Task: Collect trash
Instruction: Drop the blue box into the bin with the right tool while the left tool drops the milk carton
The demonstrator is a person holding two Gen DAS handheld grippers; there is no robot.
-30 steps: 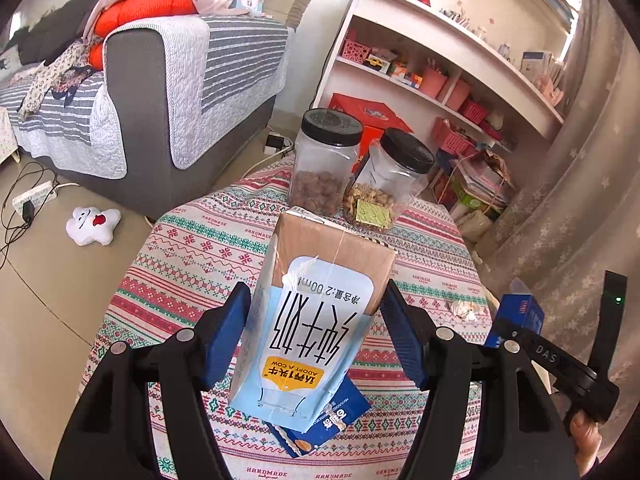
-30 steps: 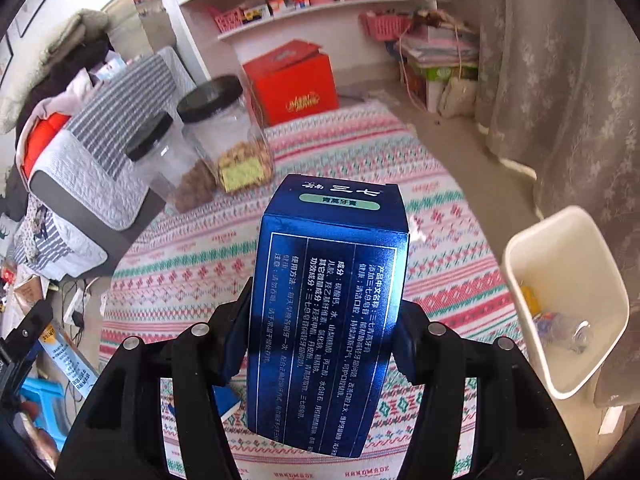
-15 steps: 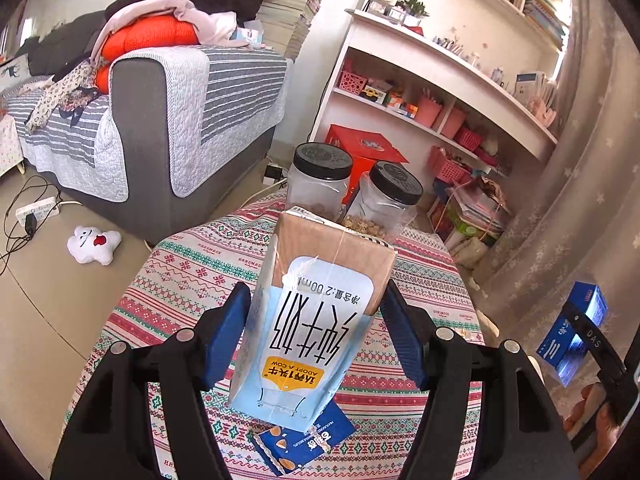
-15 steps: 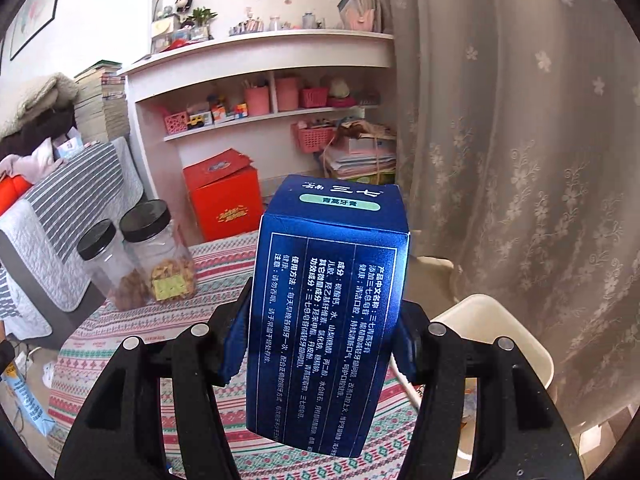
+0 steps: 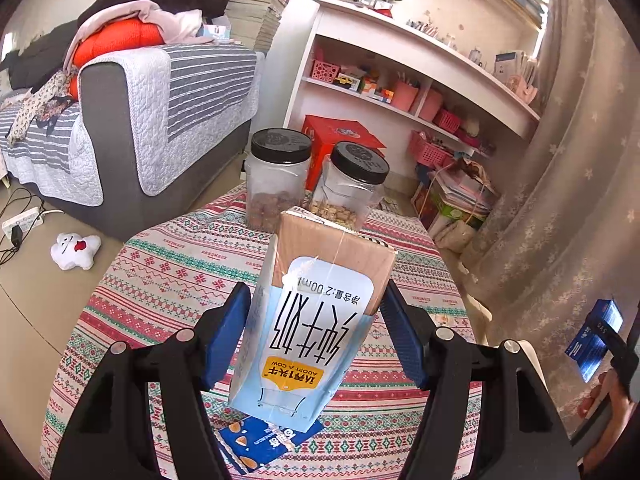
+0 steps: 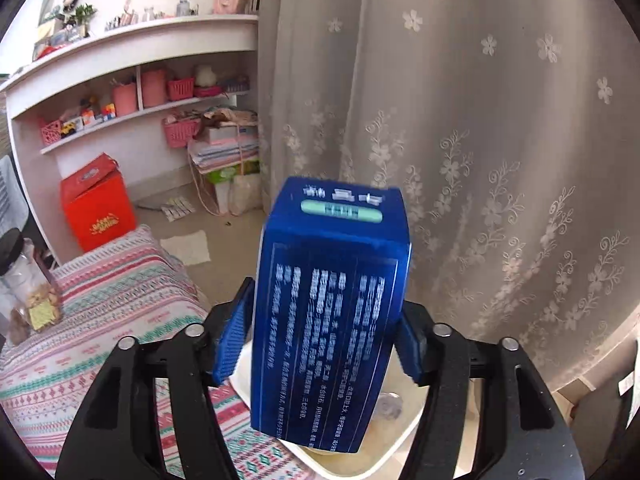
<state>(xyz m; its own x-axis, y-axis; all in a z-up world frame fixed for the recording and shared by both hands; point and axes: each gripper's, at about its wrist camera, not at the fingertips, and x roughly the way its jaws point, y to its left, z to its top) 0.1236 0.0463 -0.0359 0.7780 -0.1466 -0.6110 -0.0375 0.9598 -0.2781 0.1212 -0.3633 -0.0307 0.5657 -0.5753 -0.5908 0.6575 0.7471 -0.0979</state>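
A: So, starting on the left: what is in the left gripper [image 5: 314, 344]?

B: A pale blue and brown milk carton [image 5: 316, 320], upside down by its print. The blue pads are clamped on its side walls, low on the body, above the round table with the striped red, green and white cloth [image 5: 168, 264]. A flat dark blue snack packet [image 5: 264, 442] lies on the cloth underneath.

A: How will that carton handle?

B: Probably light and empty, with thin card walls that dent if squeezed. Broad flat sides are the right place to hold, as it does now.

A: And to the right?

B: The right gripper [image 6: 320, 344] has a glossy dark blue rectangular cardboard box [image 6: 332, 312] between its fingers, over the cream plastic waste bin [image 6: 394, 456] beside the table. Its jaws are opening; a gap shows between the left pad and the box, so the box looks freed.

A: Will it drop cleanly?

B: I judge so: stiff, light and slick-faced, it should slide straight into the bin.
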